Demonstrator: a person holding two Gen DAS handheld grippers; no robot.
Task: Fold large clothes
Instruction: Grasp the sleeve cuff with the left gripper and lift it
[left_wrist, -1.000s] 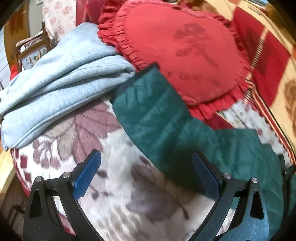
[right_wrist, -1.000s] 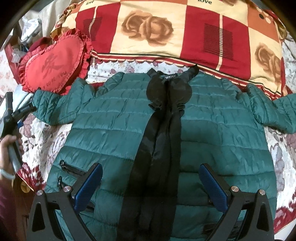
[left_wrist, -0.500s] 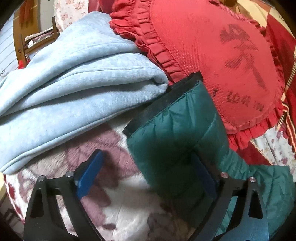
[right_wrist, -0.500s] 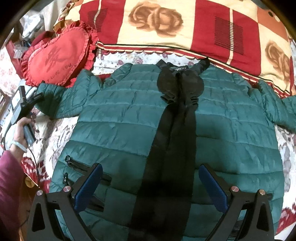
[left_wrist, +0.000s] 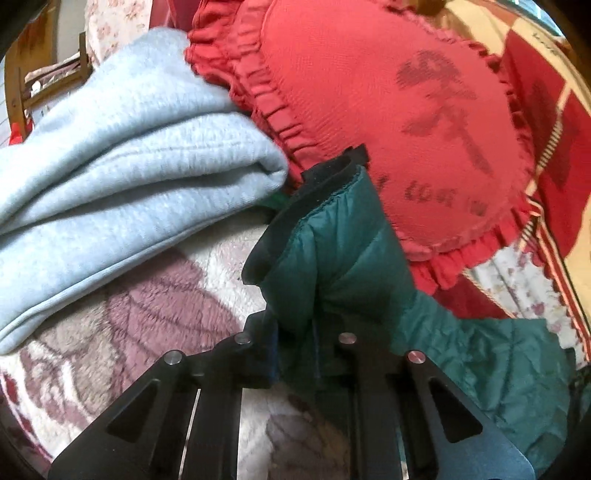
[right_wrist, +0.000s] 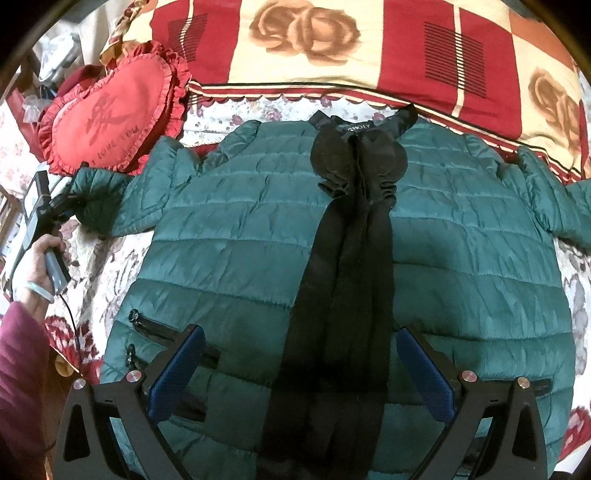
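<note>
Sleeve cuff of the green quilted puffer jacket (right_wrist: 236, 229) was pinched by the left gripper (left_wrist: 295, 350).
The jaws had just been closed on it; the jacket was spread flat on the floral bedspread (left_wrist: 155, 314); the right gripper (right_wrist: 299, 373) was held agape above its hem.

The left wrist view sits close on the green quilted jacket's sleeve cuff (left_wrist: 332, 258); the right wrist view looks down from farther over the whole jacket, sharing that cuff (right_wrist: 92, 192) and the red heart-shaped frilled cushion (left_wrist: 388, 110) (right_wrist: 107, 118).

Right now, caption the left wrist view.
Left claw shut on green jacket's sleeve cuff, beside heart pillow.
</note>
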